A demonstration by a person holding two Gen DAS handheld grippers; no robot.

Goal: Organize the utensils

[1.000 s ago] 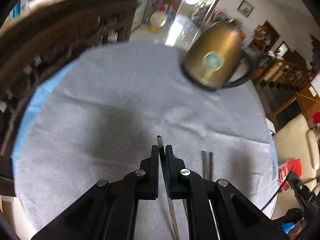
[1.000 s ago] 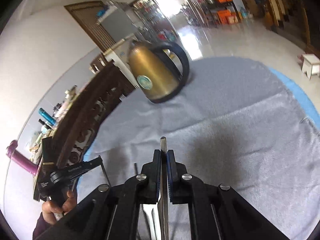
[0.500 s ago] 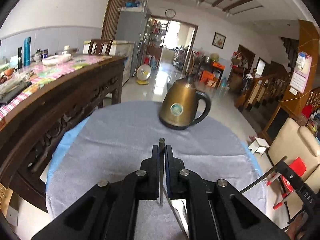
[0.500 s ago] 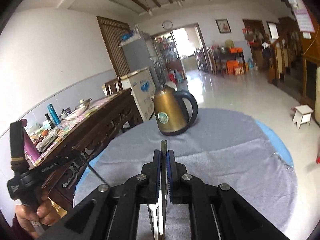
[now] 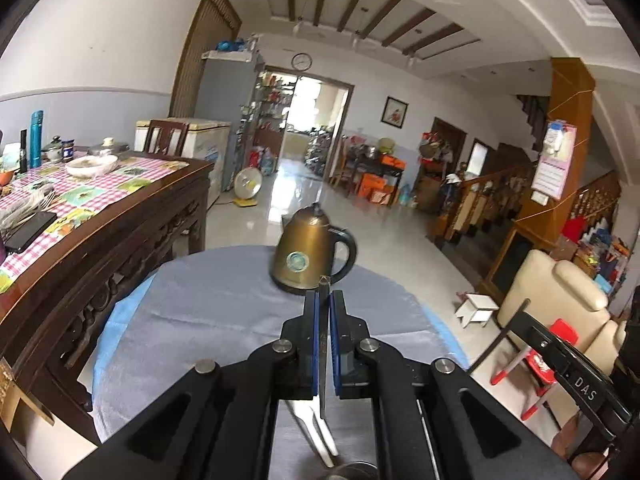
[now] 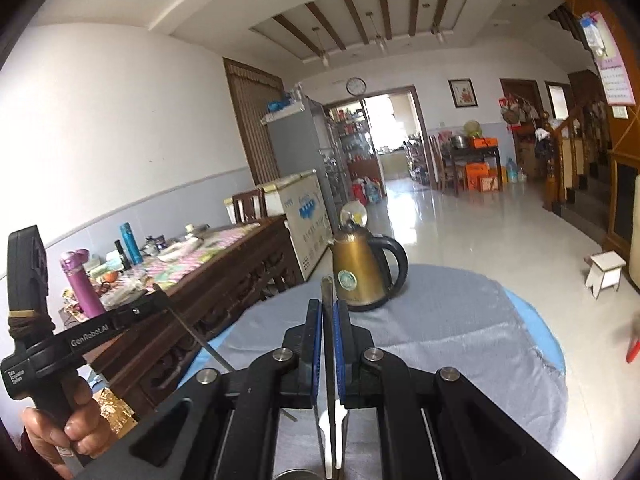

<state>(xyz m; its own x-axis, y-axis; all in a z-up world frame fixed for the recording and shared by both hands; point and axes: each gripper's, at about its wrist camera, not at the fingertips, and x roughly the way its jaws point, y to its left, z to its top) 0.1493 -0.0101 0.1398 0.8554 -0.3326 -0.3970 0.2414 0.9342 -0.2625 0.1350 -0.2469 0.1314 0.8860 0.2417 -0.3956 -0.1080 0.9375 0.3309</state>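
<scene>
My left gripper (image 5: 323, 300) is shut on the thin metal handle of a utensil (image 5: 322, 344); its wider end hangs below the jaws, and I cannot tell which utensil it is. My right gripper (image 6: 328, 307) is shut on the flat metal handle of another utensil (image 6: 329, 344), whose wider end also hangs below the jaws. Both grippers are held level, well above the round table with a grey cloth (image 5: 208, 312), which also shows in the right wrist view (image 6: 472, 328). The rim of a metal container (image 5: 354, 470) shows under the left gripper.
A gold kettle (image 5: 306, 256) stands at the far side of the table, also seen in the right wrist view (image 6: 360, 274). A dark wooden dining table (image 5: 92, 220) with dishes stands left. A cream armchair (image 5: 560, 300) and a small white stool (image 5: 478, 308) are to the right.
Both grippers have lifted and tilted up from looking down at the cloth to looking level across the room, each still holding its utensil.
</scene>
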